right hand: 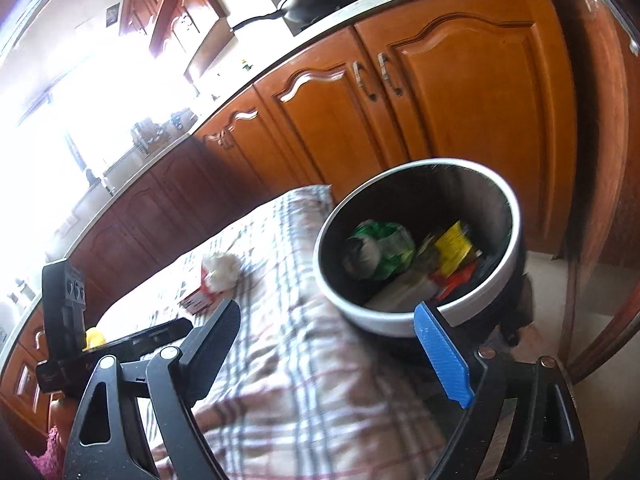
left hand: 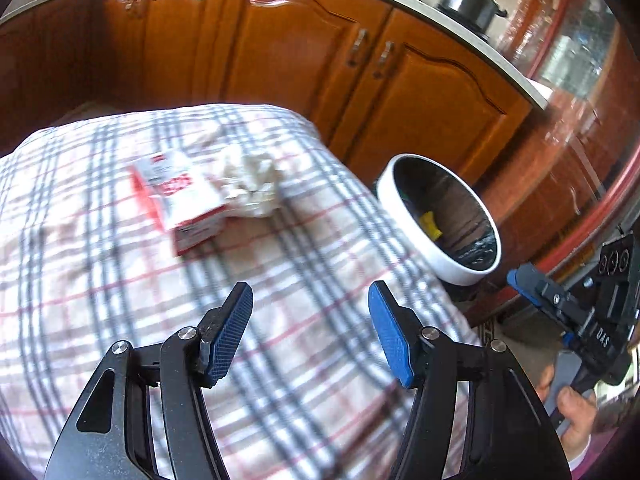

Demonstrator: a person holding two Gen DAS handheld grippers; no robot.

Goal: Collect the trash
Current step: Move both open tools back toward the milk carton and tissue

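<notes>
Both grippers, left (left hand: 310,332) and right (right hand: 346,356), are held apart, empty; the light, crushable box (left hand: 180,200) is best taken across its sides.

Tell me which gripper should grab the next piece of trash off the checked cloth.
Left. The left gripper is open, empty and aimed over the checked cloth at the red-and-white box and crumpled tissue. The right gripper, also open and empty, faces the bin beside the table instead.
</notes>
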